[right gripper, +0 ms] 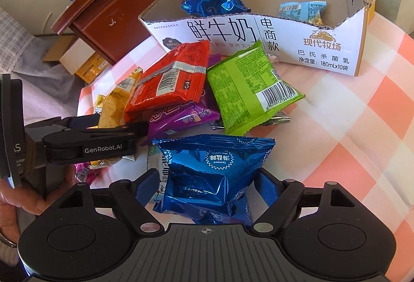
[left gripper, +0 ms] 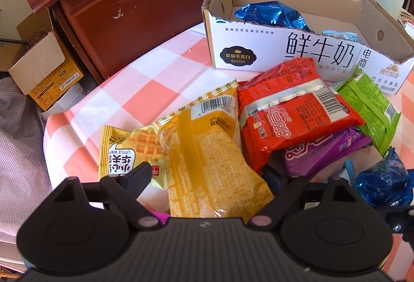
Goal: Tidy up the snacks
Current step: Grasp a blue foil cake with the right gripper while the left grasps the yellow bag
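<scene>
Right claw [right gripper: 207, 191] clamped on blue seaweed packet [right gripper: 212, 176], low over checked surface [right gripper: 362, 111]. Left claw [left gripper: 207, 178] closed around yellow cracker packet [left gripper: 209, 158]; its right fingertip hidden behind packet. Red packet [left gripper: 292, 111], purple packet [left gripper: 323, 152], green packet [right gripper: 245, 90] heaped between claws and milk carton box [right gripper: 323, 49]; blue packet [right gripper: 212, 2] inside.

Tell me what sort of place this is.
Probably a lived-in home room, not a shop or lab: a table under a pink checked cloth, a cut-down milk carton box reused as a snack bin, and dark wooden furniture with opened cardboard boxes beside it.
</scene>
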The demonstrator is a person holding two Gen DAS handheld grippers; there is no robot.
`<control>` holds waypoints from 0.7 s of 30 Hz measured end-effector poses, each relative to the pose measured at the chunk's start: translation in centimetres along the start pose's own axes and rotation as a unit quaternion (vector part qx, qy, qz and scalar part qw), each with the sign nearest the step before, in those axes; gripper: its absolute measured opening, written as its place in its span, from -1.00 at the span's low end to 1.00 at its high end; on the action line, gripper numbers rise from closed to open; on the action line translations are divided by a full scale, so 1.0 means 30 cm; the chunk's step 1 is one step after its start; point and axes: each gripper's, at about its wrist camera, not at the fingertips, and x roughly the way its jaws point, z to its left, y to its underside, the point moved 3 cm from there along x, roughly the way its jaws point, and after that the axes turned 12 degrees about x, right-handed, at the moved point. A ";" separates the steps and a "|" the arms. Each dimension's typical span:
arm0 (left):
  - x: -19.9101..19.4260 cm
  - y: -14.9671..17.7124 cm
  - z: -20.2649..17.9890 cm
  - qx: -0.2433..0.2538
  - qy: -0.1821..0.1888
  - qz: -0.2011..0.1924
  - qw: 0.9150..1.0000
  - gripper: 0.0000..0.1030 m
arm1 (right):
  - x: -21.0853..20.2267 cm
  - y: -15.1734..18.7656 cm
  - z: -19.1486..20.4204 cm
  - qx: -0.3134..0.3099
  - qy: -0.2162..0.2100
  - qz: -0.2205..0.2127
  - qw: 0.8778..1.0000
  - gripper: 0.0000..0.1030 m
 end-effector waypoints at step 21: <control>-0.085 0.021 0.003 0.003 0.007 -0.037 0.999 0.04 | -0.061 0.029 0.075 -0.106 -0.021 -0.047 0.993 0.20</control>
